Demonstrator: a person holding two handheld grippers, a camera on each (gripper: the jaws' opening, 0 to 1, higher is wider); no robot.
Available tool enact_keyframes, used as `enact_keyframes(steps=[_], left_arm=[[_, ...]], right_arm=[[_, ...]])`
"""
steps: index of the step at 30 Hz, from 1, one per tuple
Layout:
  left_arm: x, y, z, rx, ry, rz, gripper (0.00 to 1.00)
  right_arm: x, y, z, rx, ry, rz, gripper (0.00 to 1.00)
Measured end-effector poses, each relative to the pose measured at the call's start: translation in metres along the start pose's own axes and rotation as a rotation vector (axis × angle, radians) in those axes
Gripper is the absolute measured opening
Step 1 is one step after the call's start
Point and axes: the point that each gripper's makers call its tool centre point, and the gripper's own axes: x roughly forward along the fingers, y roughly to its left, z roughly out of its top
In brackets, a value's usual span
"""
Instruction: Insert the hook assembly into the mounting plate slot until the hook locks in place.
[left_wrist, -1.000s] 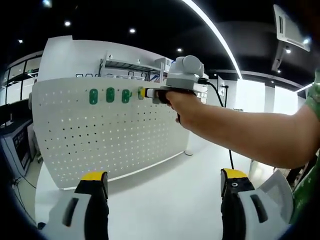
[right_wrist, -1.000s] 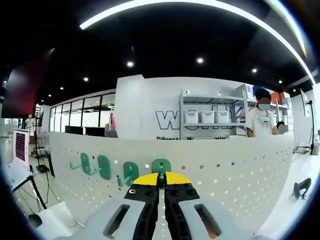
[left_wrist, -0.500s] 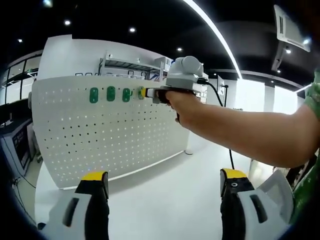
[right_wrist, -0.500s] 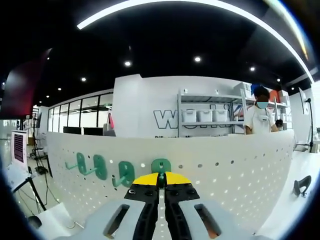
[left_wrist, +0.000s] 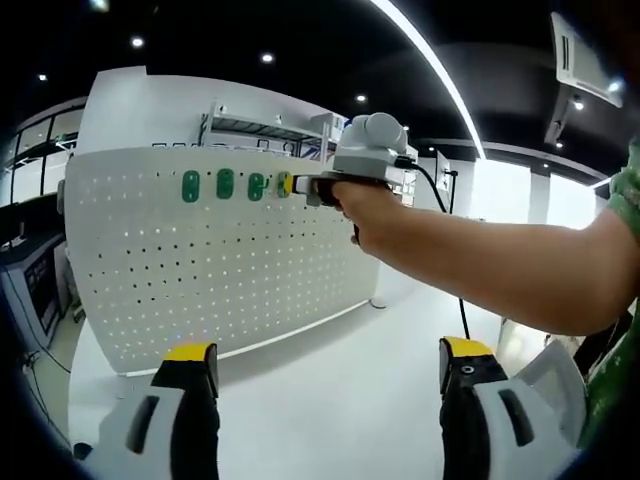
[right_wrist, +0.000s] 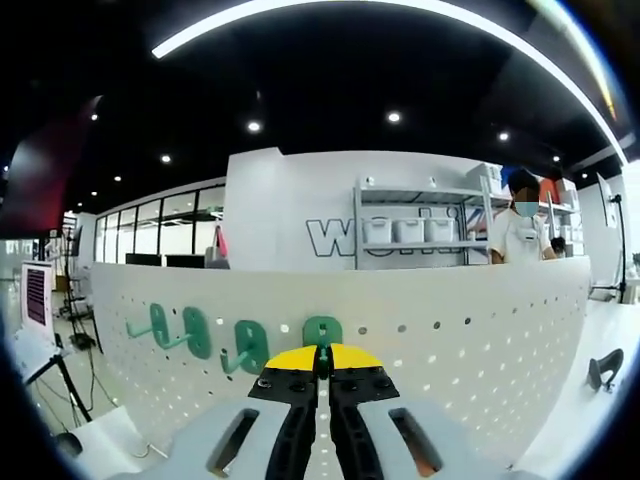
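hook (right_wrist: 322, 331): light stiff plastic; hold by its stem
right tool (right_wrist: 321, 357): clamped on hook at pegboard (right_wrist: 480, 340)
left tool (left_wrist: 318, 362): jaws apart, idle

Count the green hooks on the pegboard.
4, in a row along the pegboard's top: three free hooks on the left, the fourth hook at the right tool's tips.
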Motion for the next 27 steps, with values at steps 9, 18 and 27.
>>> enact_keyframes(steps=[9,18,27], left_arm=[[0.0,0.0018,-0.0004,-0.001,0.0,0.003,0.94],[0.0004,0.0028,-0.0004,-0.001,0.0,0.005,0.94],[0.0004,0.0046,-0.0005,0.0,0.002,0.01,0.94]], right_arm=[[0.0022,0.0001,-0.0041,-0.007,0.007,0.0,0.01],[0.0028,0.0007,-0.0037,-0.012,0.003,0.002,0.02],[0.0049,-0.0003,-0.0044,-0.001,-0.001,0.009,0.08]])
